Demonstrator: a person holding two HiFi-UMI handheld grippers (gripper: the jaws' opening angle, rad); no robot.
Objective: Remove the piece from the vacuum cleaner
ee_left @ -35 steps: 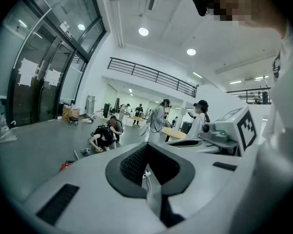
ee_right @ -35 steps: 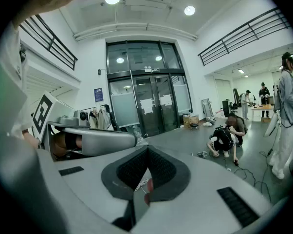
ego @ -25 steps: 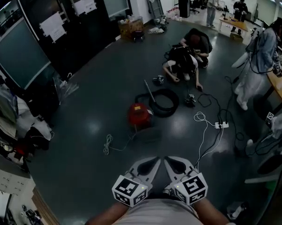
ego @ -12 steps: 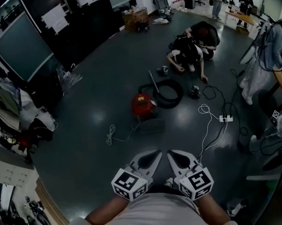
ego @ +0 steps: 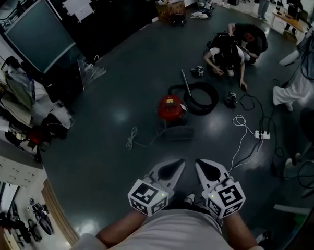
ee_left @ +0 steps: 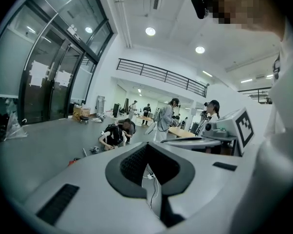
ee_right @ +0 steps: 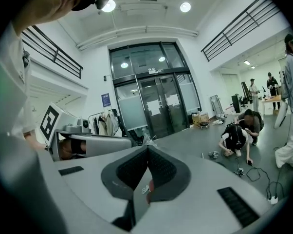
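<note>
The red vacuum cleaner (ego: 170,107) stands on the dark floor a few steps ahead, in the middle of the head view. Its black hose (ego: 203,99) lies coiled to its right, with a thin wand (ego: 186,84) across the coil. A flat dark grey piece (ego: 178,133) lies on the floor just in front of the vacuum. My left gripper (ego: 180,162) and right gripper (ego: 199,162) are held side by side close to my body, both shut and empty, far short of the vacuum. In the left gripper view a bit of the red vacuum (ee_left: 72,162) shows beyond the left gripper (ee_left: 147,144).
A white cord (ego: 132,138) trails left of the vacuum. Another white cable runs to a power strip (ego: 262,135) at the right. Two people (ego: 227,53) crouch on the floor beyond the hose. Another person (ego: 303,72) stands at the right edge. Clutter and bags (ego: 37,124) line the left wall.
The vacuum and hose have slid lower and to the right in the head view, so I have come nearer. Both grippers stay shut in front of me.
</note>
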